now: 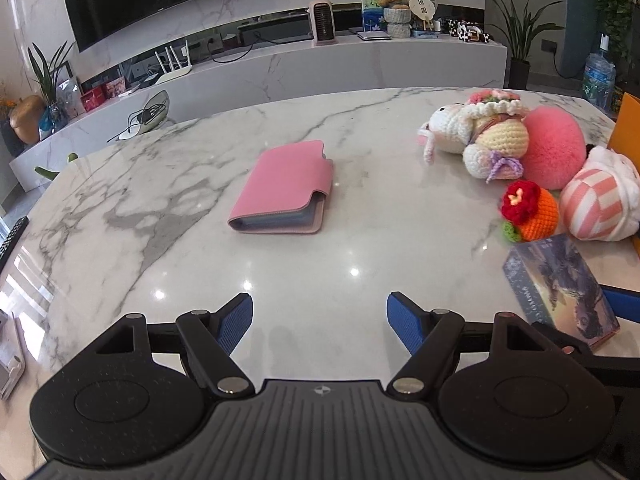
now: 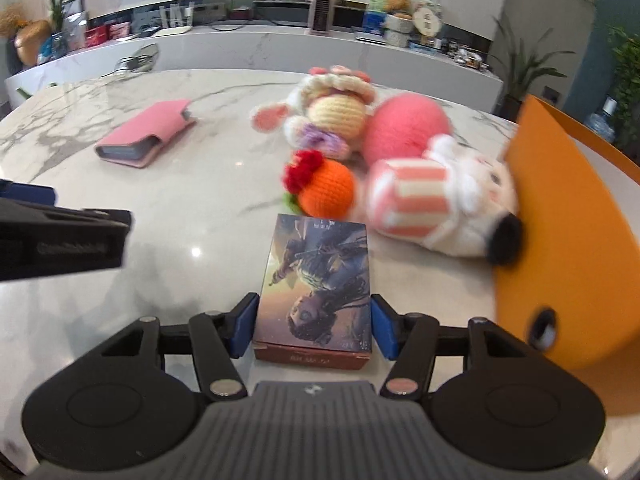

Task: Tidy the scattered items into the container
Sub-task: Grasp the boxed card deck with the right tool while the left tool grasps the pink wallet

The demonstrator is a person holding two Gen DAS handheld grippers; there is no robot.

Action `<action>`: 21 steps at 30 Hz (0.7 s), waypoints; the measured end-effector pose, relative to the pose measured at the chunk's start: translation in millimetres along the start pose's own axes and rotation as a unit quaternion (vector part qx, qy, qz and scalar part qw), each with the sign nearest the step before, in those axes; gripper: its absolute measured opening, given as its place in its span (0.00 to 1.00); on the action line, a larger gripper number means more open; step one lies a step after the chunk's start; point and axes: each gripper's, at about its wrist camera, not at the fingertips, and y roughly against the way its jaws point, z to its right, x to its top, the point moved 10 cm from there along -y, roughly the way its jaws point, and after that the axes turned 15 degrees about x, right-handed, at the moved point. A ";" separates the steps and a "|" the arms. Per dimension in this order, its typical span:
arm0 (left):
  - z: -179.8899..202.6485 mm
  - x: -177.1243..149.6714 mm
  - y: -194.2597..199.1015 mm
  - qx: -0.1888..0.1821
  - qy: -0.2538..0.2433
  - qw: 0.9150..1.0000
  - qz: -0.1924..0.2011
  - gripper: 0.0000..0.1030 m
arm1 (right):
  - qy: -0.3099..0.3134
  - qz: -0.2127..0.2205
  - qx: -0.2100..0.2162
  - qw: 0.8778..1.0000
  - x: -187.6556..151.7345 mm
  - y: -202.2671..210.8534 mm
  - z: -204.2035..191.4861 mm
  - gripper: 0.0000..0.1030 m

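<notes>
My right gripper (image 2: pixel 314 324) is shut on an illustrated card box (image 2: pixel 316 276) that lies on the marble table (image 2: pixel 180 220), one blue pad against each long side. The same box (image 1: pixel 560 288) shows at the right of the left wrist view. My left gripper (image 1: pixel 320 320) hangs open over bare marble, nothing between its fingers. A pink wallet (image 1: pixel 284 188) lies ahead of it. Right of the box stands the orange container (image 2: pixel 568 240), with a striped plush (image 2: pixel 432 208) leaning on its wall.
A crochet bunny doll (image 2: pixel 332 112), a pink pompom ball (image 2: pixel 406 128) and an orange crochet fruit (image 2: pixel 324 188) with a red flower cluster beyond the box. The left gripper's body (image 2: pixel 60 236) sits at the left of the right wrist view. A marble sideboard (image 1: pixel 280 68) runs behind the table.
</notes>
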 end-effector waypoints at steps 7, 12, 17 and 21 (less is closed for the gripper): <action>-9.1 23.8 -19.1 0.008 0.009 1.000 0.017 0.85 | 0.023 0.000 0.003 1.000 26.2 -23.1 -4.6 0.59; -12.0 42.9 -39.3 0.021 0.013 0.999 0.032 0.85 | 0.048 0.003 0.035 0.998 38.8 -37.7 -18.7 0.59; -7.8 55.4 -57.2 0.024 0.002 0.999 0.048 0.85 | 0.074 0.025 0.057 0.995 42.6 -44.0 -30.1 0.59; -3.7 58.0 -70.9 0.024 -0.004 0.999 0.047 0.88 | 0.072 0.036 0.060 0.995 48.3 -49.4 -27.9 0.59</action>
